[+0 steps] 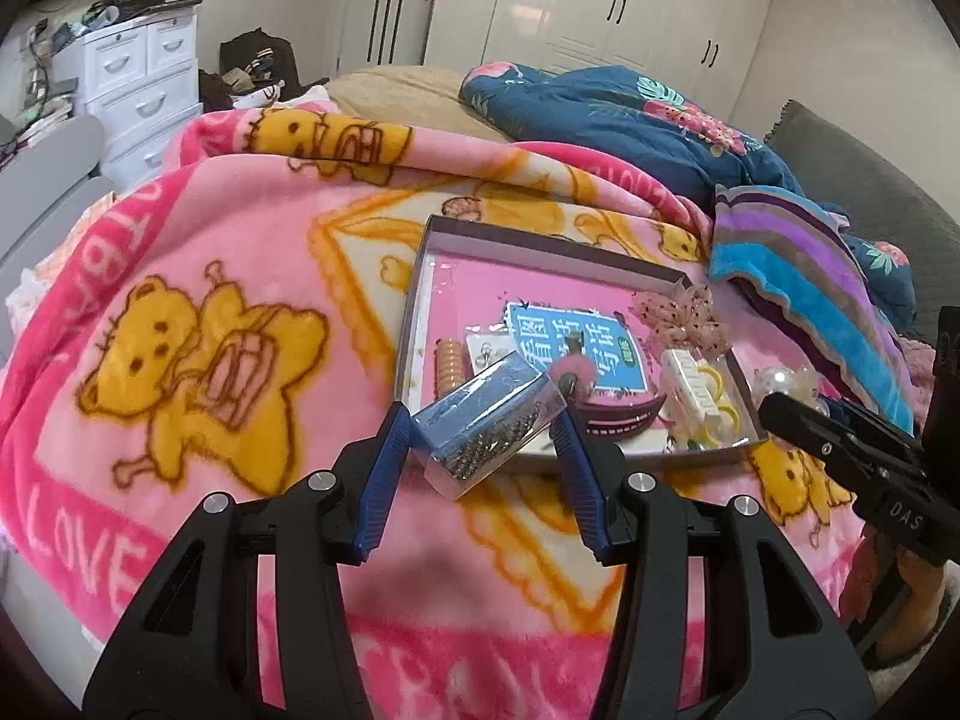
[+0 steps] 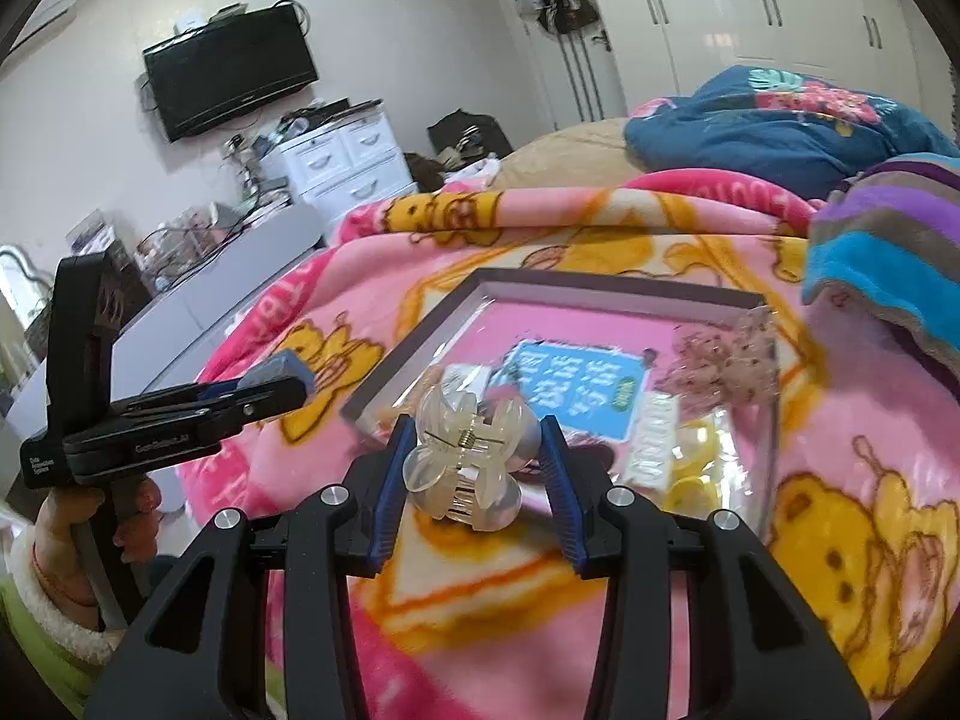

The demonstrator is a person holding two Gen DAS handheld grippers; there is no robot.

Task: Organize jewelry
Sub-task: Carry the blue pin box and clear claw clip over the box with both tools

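My left gripper (image 1: 487, 429) is shut on a clear plastic box of small dark beads (image 1: 489, 423) and holds it tilted above the near edge of the shallow tray (image 1: 420, 276). My right gripper (image 2: 474, 450) is shut on a clear flower-shaped hair claw (image 2: 465, 459) in front of the same tray (image 2: 414, 354). In the tray lie a blue card (image 1: 576, 348), an orange coil hair tie (image 1: 449, 363), a white clip (image 1: 690, 381), yellow rings (image 1: 723, 414) and a pink dotted bow (image 1: 681, 315). The right gripper also shows in the left wrist view (image 1: 774, 405), with the hair claw (image 1: 780, 384) at its tip.
The tray rests on a pink bear blanket (image 1: 210, 330) over a bed. A striped towel (image 1: 798, 264) and a blue floral quilt (image 1: 630, 114) lie behind and to the right. A white drawer unit (image 1: 144, 84) stands at the far left.
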